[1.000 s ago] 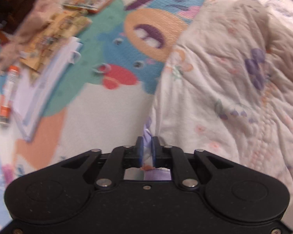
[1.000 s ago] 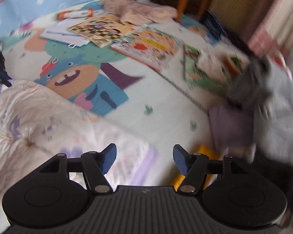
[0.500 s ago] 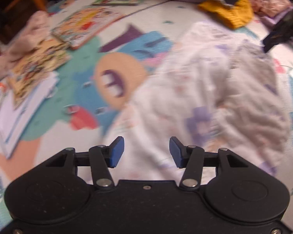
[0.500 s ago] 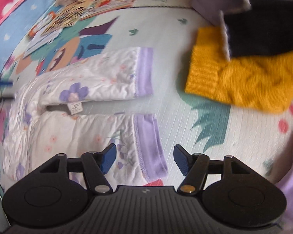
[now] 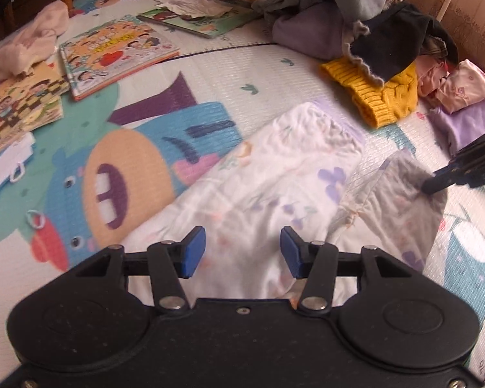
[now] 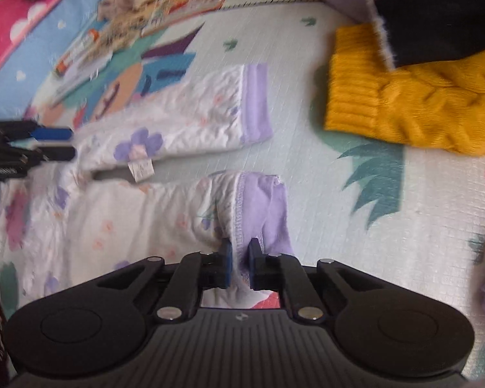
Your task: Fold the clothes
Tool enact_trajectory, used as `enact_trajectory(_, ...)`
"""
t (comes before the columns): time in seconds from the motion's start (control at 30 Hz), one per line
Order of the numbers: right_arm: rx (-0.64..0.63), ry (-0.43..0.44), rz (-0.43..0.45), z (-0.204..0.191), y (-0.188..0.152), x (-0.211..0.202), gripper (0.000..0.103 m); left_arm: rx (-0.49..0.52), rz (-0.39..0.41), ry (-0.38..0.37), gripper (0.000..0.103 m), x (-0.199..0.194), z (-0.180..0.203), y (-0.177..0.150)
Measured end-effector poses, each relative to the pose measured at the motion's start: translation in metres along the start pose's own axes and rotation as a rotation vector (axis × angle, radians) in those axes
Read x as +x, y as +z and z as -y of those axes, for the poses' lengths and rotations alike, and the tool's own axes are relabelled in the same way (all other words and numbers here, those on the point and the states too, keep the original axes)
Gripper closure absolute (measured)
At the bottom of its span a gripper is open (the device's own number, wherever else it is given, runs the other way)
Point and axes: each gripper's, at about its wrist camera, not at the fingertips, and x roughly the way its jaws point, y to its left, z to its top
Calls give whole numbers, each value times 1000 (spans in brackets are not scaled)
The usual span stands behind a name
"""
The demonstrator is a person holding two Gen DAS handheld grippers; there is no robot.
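Observation:
White floral pants (image 5: 268, 187) with purple cuffs lie flat on the play mat, legs pointing away; they also show in the right wrist view (image 6: 129, 213). My left gripper (image 5: 242, 252) is open just above the waist end of the pants. My right gripper (image 6: 241, 260) is shut on the purple cuff (image 6: 262, 207) of the near leg, which bunches up at the fingers. The other leg (image 6: 190, 119) lies flat beside it. The left gripper's fingers (image 6: 48, 142) show at the left in the right wrist view.
A yellow knit sweater (image 5: 381, 93) and a heap of dark and grey clothes (image 5: 355, 16) lie at the far right. Folded pink and purple garments (image 5: 462, 103) sit beside them. Picture books (image 5: 113, 51) and a pink cloth (image 5: 26, 48) lie at the far left on the cartoon mat (image 5: 129, 174).
My left gripper let go of the pants, opened and pulled back over the waist. My right gripper came down from open and closed on the near leg's purple cuff.

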Motion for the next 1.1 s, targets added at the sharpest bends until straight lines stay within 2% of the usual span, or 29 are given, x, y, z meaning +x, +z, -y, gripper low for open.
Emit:
enact_trajectory(0.2,23,-24,17,26,-20,-29,92,5,-10,-13,53,16,13,4)
enact_trajectory(0.4,21,3,-41,29,-47,-23,92,30,-41,-9,53,40,32,11)
enact_trajectory(0.5,-10,31,-97,24,-60,-20,92,131,-122,-56,54,58,53,8)
enact_trajectory(0.57,-31,50,-134,20,-68,-17,92,226,-126,-70,54,60,69,1)
enact_trajectory(0.7,-73,89,-210,12,-85,-13,92,504,-157,-163,54,51,99,-22)
enact_trajectory(0.87,-126,136,-304,2,-105,-7,91,776,-167,-228,54,36,121,-53)
enact_trajectory(0.93,-147,155,-341,-1,-114,-4,91,707,-173,-214,54,34,117,-50)
enact_trajectory(1.0,-168,174,-379,-5,-122,-2,91,634,-142,-204,54,24,102,-42)
enact_trajectory(1.1,-200,203,-435,-11,-134,1,91,501,-105,-203,53,4,68,-29)
